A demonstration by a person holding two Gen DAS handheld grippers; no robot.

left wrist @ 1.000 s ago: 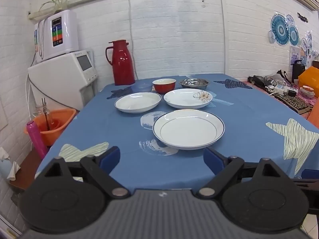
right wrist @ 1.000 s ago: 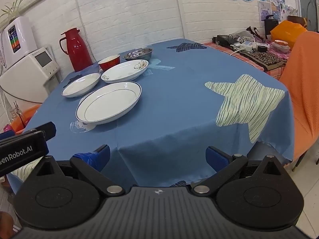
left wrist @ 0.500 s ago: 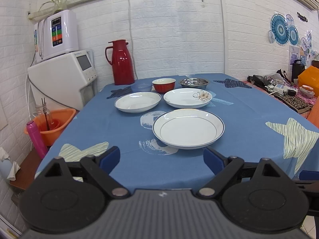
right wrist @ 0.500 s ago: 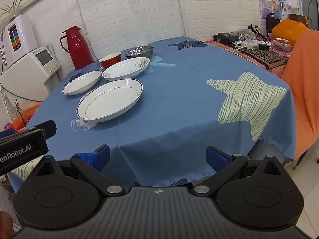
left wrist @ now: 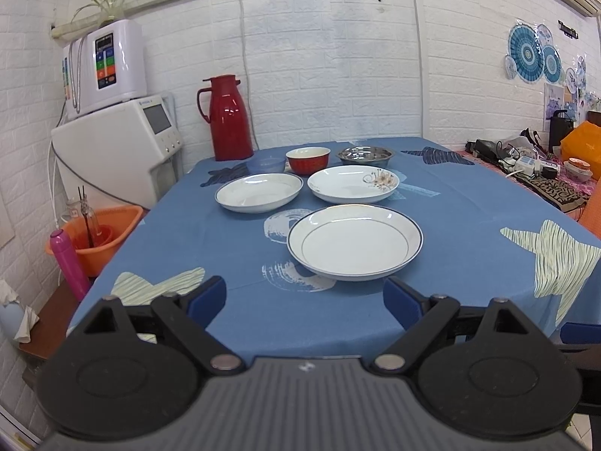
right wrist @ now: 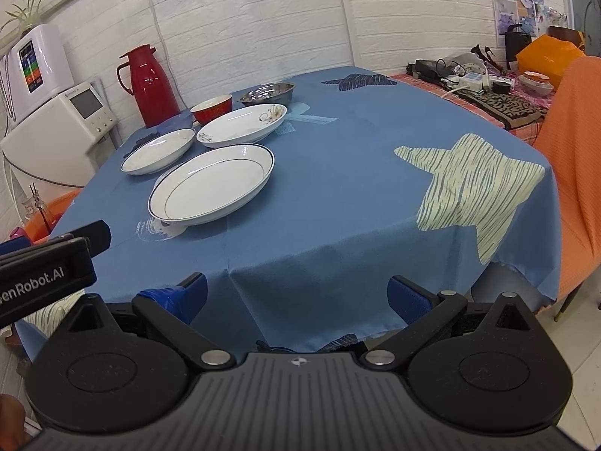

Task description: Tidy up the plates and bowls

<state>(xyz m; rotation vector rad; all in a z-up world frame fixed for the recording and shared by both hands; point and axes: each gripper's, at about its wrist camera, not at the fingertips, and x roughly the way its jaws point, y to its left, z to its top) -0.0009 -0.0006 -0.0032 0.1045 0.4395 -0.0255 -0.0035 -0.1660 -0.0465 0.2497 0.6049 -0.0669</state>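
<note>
Left tongs (left wrist: 304, 298) and right tongs (right wrist: 296, 293) hover level, spread apart, before the table (left wrist: 469, 203).

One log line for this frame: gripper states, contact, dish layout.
left gripper open | right gripper open | contact none | three plates: blue-rimmed plate nearest | bowls behind, unstacked

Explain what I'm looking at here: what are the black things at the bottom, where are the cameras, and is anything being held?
No robot arm: a person carries two hand-held grippers, each with a fisheye camera looking along its blue-tipped fingers. The black shapes are the left gripper and right gripper, both open and holding nothing, short of the table. On its blue cloth: a rimmed plate, a plain plate, a flowered plate, a red bowl, a steel bowl, a blue bowl and a red jug.
</note>
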